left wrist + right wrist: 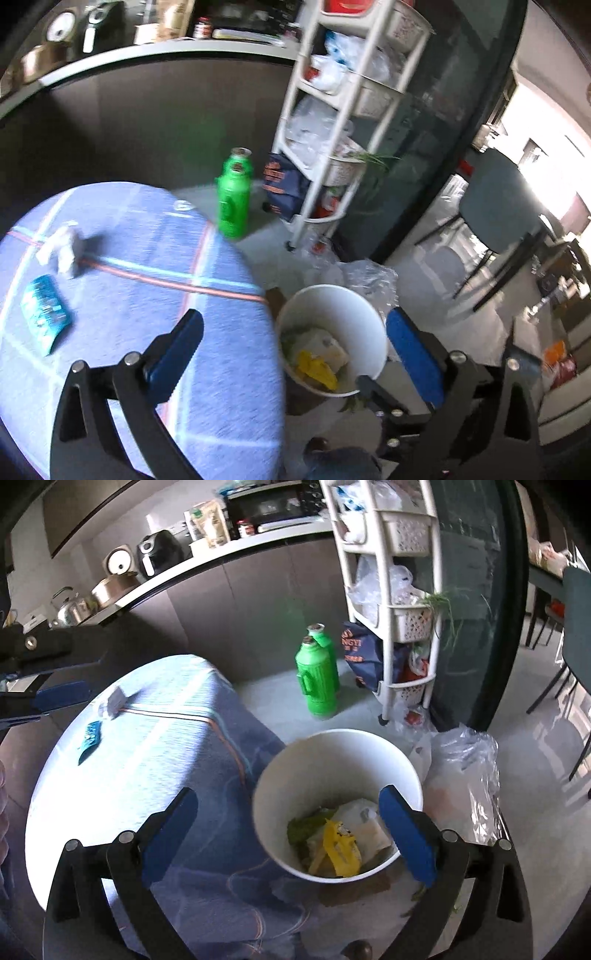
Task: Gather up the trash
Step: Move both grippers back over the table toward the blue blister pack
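A white bin [364,314] stands on the floor beside the round table [155,258] with its blue cloth; it also shows in the right wrist view [295,768]. It holds a yellow wrapper [341,845] and other trash. On the table lie a crumpled white tissue [61,245] and a teal wrapper [44,314], both also in the right wrist view, tissue [112,703] and wrapper [88,740]. My left gripper [295,328] is open and empty over the table edge and bin. My right gripper [288,805] is open and empty above the bin.
A green flask [233,195] stands on the floor behind the table. A white shelf cart [343,110] with bags is beside it. A clear plastic bag [461,775] lies right of the bin. A dark chair [495,206] is at the right. A counter [207,557] carries appliances.
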{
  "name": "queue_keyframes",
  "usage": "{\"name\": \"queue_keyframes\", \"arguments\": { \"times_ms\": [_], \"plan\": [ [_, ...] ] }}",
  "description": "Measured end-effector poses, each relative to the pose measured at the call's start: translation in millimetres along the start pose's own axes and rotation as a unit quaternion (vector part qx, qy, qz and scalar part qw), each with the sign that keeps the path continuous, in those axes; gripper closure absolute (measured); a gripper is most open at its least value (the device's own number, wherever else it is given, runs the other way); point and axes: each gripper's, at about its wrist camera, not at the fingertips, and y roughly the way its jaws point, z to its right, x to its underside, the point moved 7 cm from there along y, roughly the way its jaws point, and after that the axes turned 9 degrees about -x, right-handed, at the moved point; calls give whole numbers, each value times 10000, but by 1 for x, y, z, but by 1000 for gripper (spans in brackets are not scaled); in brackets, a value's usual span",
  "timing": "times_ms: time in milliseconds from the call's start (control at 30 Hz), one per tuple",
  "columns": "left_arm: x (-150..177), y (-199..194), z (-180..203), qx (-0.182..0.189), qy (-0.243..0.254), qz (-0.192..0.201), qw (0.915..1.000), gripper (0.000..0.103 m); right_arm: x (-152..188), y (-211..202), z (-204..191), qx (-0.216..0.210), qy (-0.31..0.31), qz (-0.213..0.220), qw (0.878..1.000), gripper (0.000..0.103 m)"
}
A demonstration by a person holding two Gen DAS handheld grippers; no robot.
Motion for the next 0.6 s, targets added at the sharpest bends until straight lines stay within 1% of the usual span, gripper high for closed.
{"name": "queue_keyframes", "arguments": {
  "times_ms": [67,233,400,600],
  "plan": [
    [1,-13,-14,-138,-109,47,9998,4,-1,-4,-9,-45,-19,-10,10000,9],
    [6,-44,-43,-266,-439,183,9985,4,-4,-15,-35,-145,-195,-31,9997,9],
    [15,-72,-78,-628,-636,285,9956,4,-9,-20,-66,-257,-454,-31,9986,9],
    [24,-95,-124,-809,-1063,377,9903,4,-15,-17,-107,-401,-836,-64,9957,9]
  ]
}}
